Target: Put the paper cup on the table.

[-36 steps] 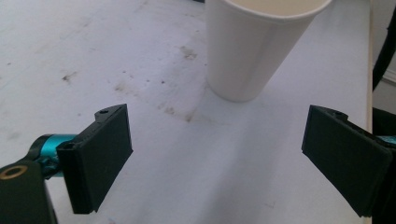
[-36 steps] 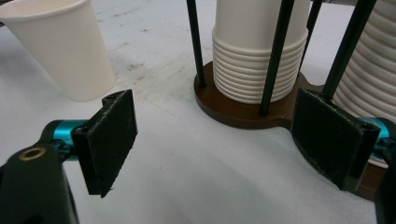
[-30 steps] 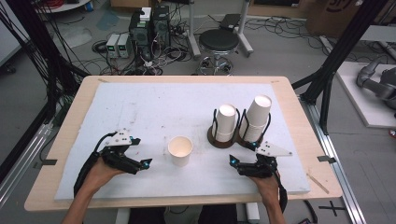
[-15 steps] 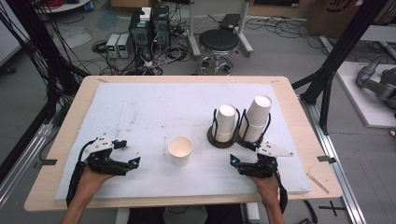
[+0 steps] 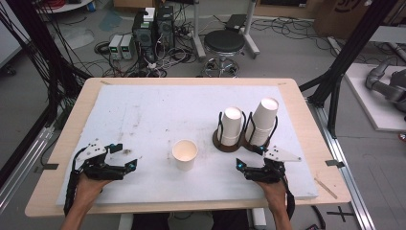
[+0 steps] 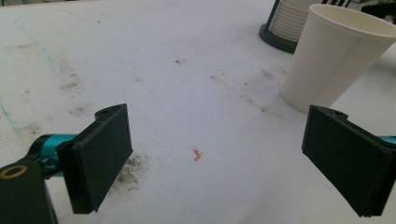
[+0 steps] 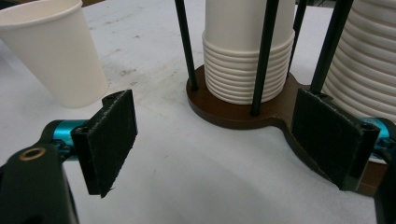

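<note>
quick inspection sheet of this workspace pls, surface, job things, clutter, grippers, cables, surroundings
surface: white mat on a wooden table, scuffed with dark smudges; a tiny orange speck lies ahead of the left gripper.
job's things: one loose paper cup stands upright and empty mid-mat; two cup stacks sit in a brown rod holder to its right.
clutter: a strip of tape at the table's right edge.
grippers: left gripper open, nothing between the jaws, apart from the cup; right gripper open, empty, just short of the holder.
cables: a black cable trails along each forearm.
surroundings: stool, electronics boxes and loose wiring on the floor, black frame posts at both sides.
</note>
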Demonstrator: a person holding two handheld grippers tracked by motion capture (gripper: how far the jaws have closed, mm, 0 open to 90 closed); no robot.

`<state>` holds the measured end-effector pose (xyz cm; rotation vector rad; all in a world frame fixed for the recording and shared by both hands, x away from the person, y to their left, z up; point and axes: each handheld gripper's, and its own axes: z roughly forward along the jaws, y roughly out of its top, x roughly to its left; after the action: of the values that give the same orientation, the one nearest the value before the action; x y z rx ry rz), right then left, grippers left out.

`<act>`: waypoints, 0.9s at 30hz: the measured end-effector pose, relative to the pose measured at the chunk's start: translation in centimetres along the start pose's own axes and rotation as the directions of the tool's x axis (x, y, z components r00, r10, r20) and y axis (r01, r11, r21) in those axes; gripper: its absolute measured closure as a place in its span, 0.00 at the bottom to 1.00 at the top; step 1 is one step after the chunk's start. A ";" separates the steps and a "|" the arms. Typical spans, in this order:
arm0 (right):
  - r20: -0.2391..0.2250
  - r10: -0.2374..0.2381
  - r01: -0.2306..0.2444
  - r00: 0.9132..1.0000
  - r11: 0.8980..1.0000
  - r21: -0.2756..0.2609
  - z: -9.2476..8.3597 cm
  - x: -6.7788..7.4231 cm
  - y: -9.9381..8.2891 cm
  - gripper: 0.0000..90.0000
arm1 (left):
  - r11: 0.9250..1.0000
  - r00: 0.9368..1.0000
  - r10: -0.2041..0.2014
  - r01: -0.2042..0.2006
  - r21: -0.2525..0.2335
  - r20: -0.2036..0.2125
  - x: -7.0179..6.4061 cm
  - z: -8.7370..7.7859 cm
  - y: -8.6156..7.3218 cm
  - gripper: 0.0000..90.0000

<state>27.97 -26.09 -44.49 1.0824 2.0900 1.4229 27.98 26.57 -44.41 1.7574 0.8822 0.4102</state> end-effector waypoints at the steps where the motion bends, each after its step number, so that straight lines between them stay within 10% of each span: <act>1: -0.001 -0.002 0.002 1.000 1.000 -0.004 0.0 0.0 0.0 0.17 | 1.000 1.000 -0.002 0.002 -0.003 -0.003 0.0 -0.1 -0.1 0.09; 27: 0.006 0.002 -0.002 1.000 1.000 -0.021 -0.4 -0.4 0.0 0.17 | 1.000 1.000 -0.011 0.011 -0.013 -0.014 0.2 -0.5 -0.2 0.09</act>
<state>27.96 -26.58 -44.37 1.0799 2.0655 1.4374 27.75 27.07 -44.50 1.7390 0.8969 0.4206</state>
